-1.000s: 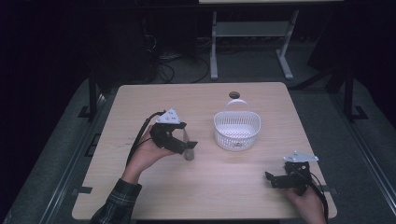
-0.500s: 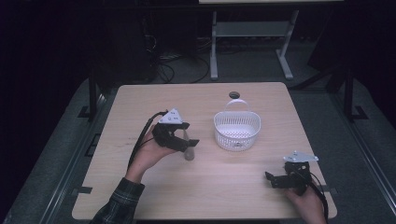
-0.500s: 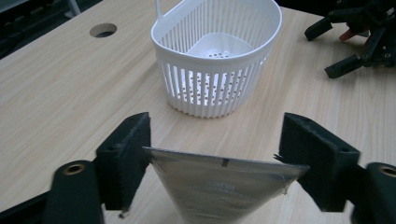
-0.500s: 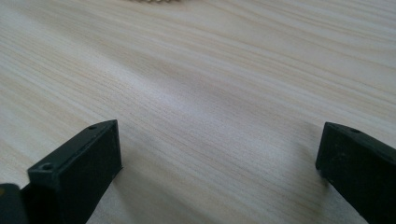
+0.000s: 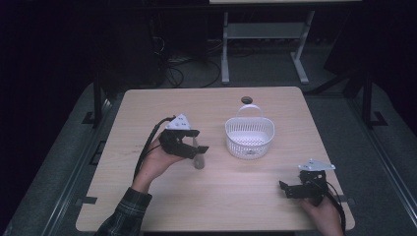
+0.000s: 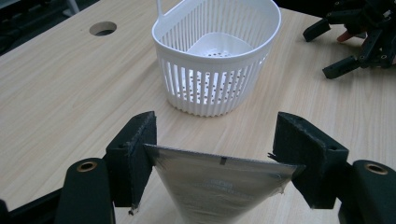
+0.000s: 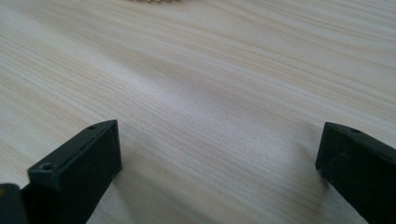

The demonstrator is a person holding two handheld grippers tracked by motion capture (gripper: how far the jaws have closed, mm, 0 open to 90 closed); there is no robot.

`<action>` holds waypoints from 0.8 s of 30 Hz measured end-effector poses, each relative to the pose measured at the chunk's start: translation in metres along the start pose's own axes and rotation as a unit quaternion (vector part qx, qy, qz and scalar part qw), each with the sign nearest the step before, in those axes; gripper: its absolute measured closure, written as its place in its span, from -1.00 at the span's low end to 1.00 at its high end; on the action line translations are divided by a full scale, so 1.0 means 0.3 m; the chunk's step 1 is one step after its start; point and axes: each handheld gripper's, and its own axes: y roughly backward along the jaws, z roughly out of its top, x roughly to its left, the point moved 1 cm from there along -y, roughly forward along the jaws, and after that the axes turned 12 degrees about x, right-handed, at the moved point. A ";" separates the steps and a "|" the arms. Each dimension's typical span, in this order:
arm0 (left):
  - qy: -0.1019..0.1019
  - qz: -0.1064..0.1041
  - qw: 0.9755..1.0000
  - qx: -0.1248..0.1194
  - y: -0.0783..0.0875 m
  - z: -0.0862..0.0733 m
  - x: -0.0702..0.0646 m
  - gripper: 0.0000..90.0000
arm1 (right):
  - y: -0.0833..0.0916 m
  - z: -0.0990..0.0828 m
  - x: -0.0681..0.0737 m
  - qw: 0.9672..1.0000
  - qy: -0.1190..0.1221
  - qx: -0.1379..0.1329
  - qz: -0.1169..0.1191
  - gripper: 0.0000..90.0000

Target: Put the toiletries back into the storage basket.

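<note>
Spanning dark room, pale wood table (image 5: 216,196)

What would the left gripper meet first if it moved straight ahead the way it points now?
Most likely the white basket. In the left gripper view it stands directly beyond the left gripper, whose jaws have just been closing onto a silver pouch. Bare table lies between them; depth is hard to judge.

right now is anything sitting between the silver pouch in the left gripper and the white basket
Nothing visible. The left gripper has been closing on the silver pouch, whose edges meet both pads. Between it and the white basket lies bare table. The right gripper rests off to the side, jaws open, out of that path.
</note>
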 end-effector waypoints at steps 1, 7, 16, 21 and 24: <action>0.000 0.000 1.000 0.000 0.000 0.000 0.000 -0.33 | 0.000 0.000 0.000 1.000 0.000 0.000 0.000 -1.00; 0.002 -0.002 1.000 0.001 0.007 -0.004 0.006 -0.33 | 0.000 0.000 0.000 1.000 0.000 0.000 0.000 -1.00; 0.002 0.002 1.000 0.006 0.011 -0.005 0.005 -0.33 | 0.000 0.000 0.000 1.000 0.000 0.000 0.000 -1.00; 0.004 0.002 1.000 0.001 0.018 -0.001 0.006 -0.33 | 0.000 0.000 0.000 1.000 0.000 0.000 0.000 -1.00; 0.005 0.002 1.000 0.001 0.025 0.003 0.007 -0.33 | 0.000 0.000 0.000 1.000 -0.001 0.000 0.000 -1.00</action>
